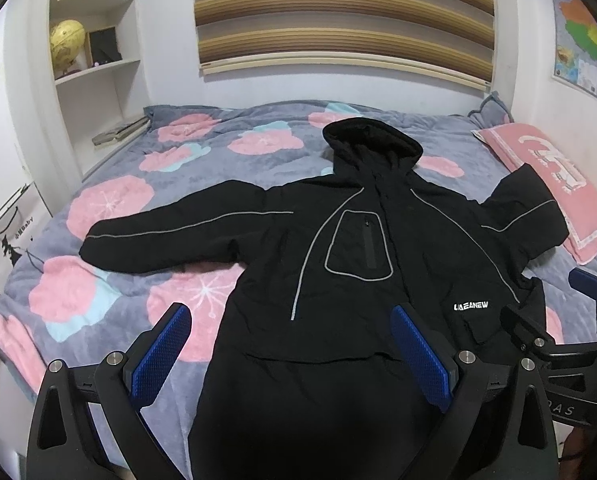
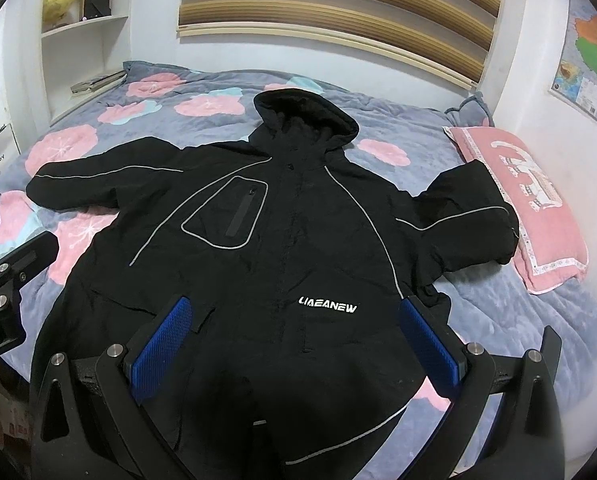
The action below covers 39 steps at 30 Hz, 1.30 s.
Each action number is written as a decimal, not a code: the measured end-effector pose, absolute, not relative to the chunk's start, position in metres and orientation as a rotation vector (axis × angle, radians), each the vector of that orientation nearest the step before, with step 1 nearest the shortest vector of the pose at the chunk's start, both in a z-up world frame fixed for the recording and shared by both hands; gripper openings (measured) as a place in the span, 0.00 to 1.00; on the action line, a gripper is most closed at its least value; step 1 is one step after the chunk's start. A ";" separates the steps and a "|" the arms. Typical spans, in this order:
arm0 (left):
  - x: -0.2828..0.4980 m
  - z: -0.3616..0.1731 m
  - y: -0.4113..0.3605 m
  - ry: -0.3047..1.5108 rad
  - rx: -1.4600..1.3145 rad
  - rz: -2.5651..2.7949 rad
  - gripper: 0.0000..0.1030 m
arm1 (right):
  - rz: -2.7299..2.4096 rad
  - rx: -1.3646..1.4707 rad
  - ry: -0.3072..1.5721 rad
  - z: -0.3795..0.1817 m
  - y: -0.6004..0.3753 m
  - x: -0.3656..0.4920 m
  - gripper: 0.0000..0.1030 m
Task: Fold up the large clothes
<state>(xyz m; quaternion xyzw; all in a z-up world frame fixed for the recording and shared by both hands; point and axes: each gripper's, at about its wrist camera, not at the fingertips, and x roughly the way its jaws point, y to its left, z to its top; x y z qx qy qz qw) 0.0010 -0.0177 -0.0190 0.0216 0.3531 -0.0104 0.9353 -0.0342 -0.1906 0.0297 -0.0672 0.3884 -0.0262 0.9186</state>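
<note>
On the bed, in my left wrist view, I see the big black hooded jacket with thin grey stripes (image 1: 362, 232) lying flat, front side up, on the grey blanket with pink flowers (image 1: 110, 200). Its hood points to the far wall w/ the brown striped window blind (image 1: 342, 12). One sleeve sticks out to the left; the other bends up onto the pink pillow (image 1: 546, 188). My left gripper (image 1: 290, 344) is spread wide, blue pads (image 1: 162, 356) far apart, holding nothing. It hangs over the jacket's lower edge; I can't tell if it touches the cloth. The right gripper (image 1: 554, 332) peeks in at the right side. A white shelf (image 1: 94, 68) w/ a yellow globe (image 1: 67, 40) stands top left, and a colour map (image 1: 586, 44) hangs top right.

In my right wrist view, the jacket (image 2: 282, 240) fills the middle, w/ white letters on its chest (image 2: 327, 305). My right gripper (image 2: 294, 340) is also spread wide above the jacket's bottom part, pinching nothing. The pink pillow (image 2: 534, 208) lies at the right under the bent sleeve. Part of the left gripper (image 2: 6, 276) shows at the left edge.
</note>
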 end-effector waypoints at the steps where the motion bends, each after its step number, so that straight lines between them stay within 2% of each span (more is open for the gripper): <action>1: 0.002 -0.020 -0.017 0.723 0.042 -0.022 0.97 | -0.052 -0.138 0.800 0.029 -0.190 -0.035 1.00; 39: 0.028 -0.045 0.000 0.785 -0.007 -0.015 0.97 | -0.021 -0.148 0.852 0.009 -0.174 -0.005 1.00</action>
